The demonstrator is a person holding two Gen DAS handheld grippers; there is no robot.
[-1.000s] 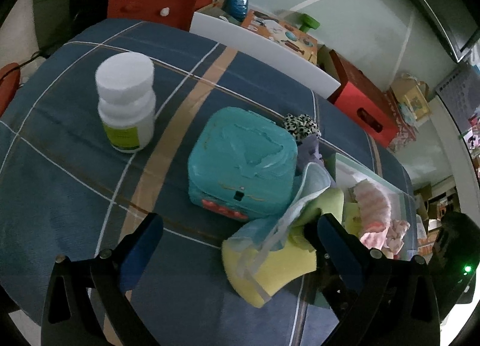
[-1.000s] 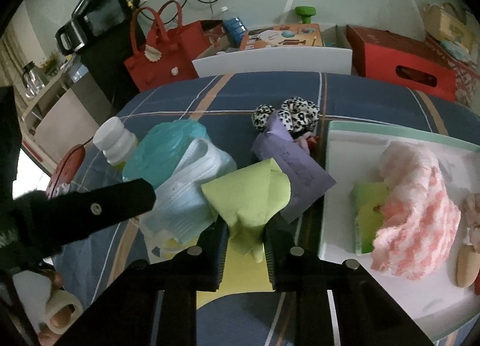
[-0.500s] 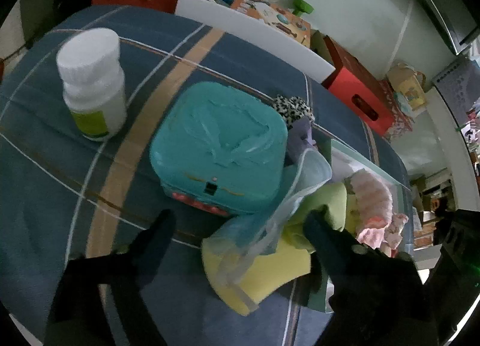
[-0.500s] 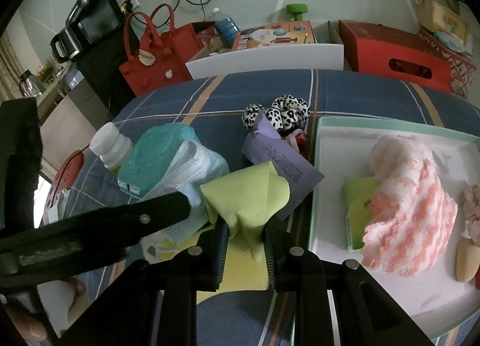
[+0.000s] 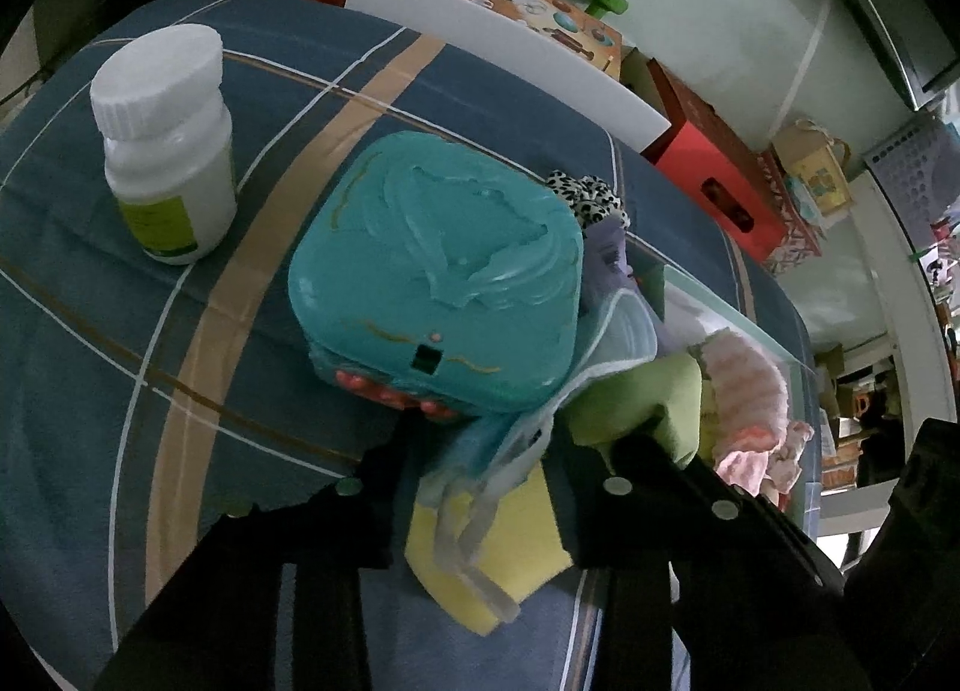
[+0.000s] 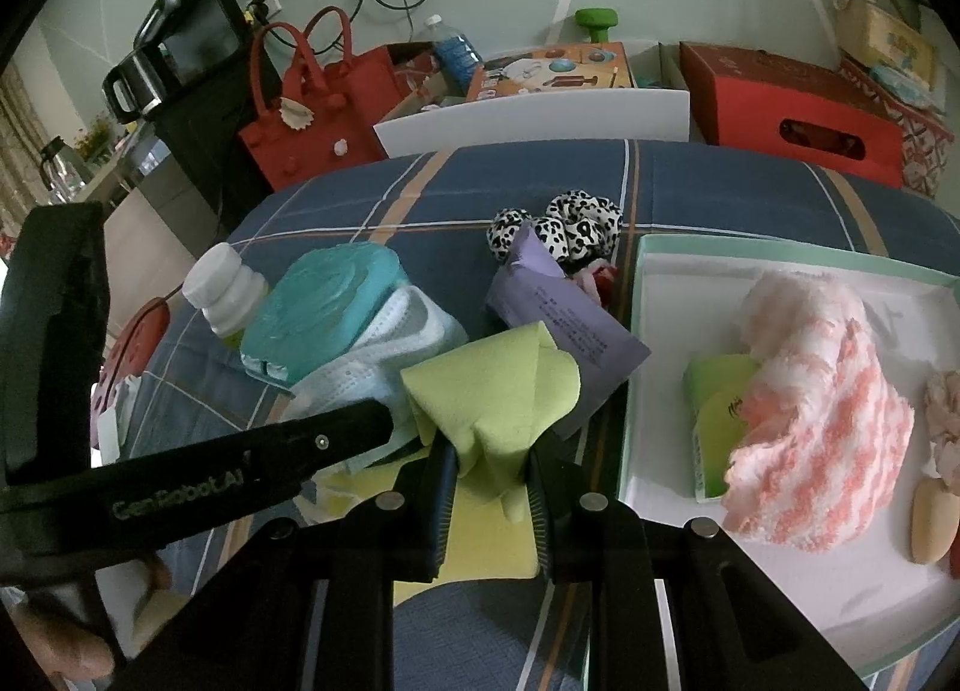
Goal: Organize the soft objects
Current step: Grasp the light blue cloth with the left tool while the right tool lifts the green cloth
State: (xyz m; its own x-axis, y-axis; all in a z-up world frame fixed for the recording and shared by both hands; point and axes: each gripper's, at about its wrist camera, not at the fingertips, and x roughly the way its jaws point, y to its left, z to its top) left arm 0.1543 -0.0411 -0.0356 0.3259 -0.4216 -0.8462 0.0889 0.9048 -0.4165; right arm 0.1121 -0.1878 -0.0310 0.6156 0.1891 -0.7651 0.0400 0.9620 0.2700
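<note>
- Right gripper (image 6: 489, 487): jaws narrow, clamped on a bunched green cloth (image 6: 498, 397), which stands up out of the pinch just left of the white tray (image 6: 648, 331).
- Left gripper (image 5: 480, 487): jaws have just been closing; a pale blue face mask (image 5: 510, 439) hangs between them. Pads look pressed on the fabric, though the dark makes the contact hard to confirm.
- Mask lies draped against the near corner of the teal box (image 5: 438, 271), over a yellow sponge (image 5: 504, 565) on the checked table (image 5: 120, 331). Its straps trail toward the gripper.
- Key relation: the tray lies to the right of both grippers. The right gripper is much nearer its rim; the left must cross over the cloth to get there.
- Right wrist view shows the tray's contents: a pink striped sock (image 6: 822, 421) and a green packet (image 6: 714, 421), with bare floor in front.
- Left wrist view alone shows the mask straps and the white bottle (image 5: 168, 145) standing well apart.
</note>
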